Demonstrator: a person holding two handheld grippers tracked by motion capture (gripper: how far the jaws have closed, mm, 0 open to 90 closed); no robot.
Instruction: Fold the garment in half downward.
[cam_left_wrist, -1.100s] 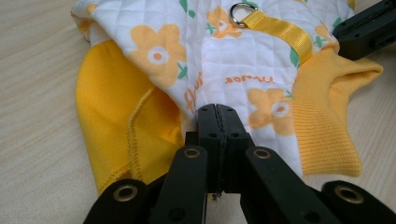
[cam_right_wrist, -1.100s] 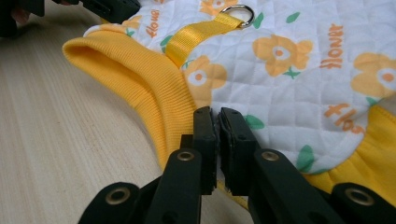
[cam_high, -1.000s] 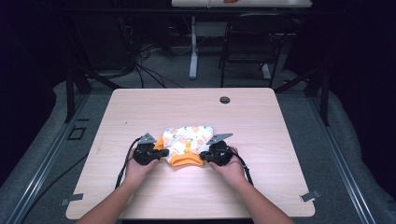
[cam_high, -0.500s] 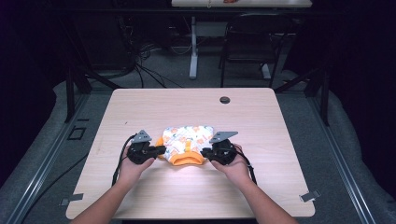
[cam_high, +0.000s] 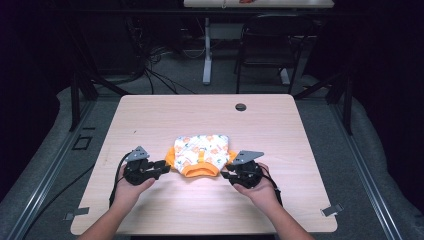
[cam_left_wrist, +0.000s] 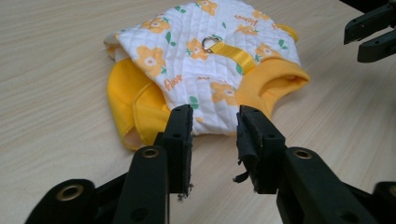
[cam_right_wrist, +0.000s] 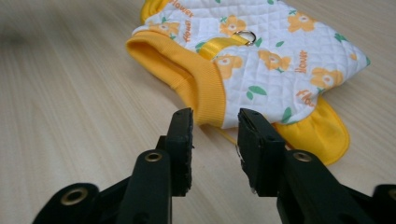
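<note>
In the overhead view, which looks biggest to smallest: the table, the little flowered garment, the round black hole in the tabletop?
1. The table, by far the largest.
2. The flowered garment, folded near the middle.
3. The black hole, tiny; it lies farther from the camera, but not enough to change the order.

A small quilted white pet vest (cam_high: 201, 154) with orange flower print, yellow ribbed trim and a yellow strap bearing a metal D-ring (cam_left_wrist: 209, 44) lies folded flat near the middle of the light wooden bench (cam_high: 150, 115), its ribbed yellow collar facing the near edge.
</note>
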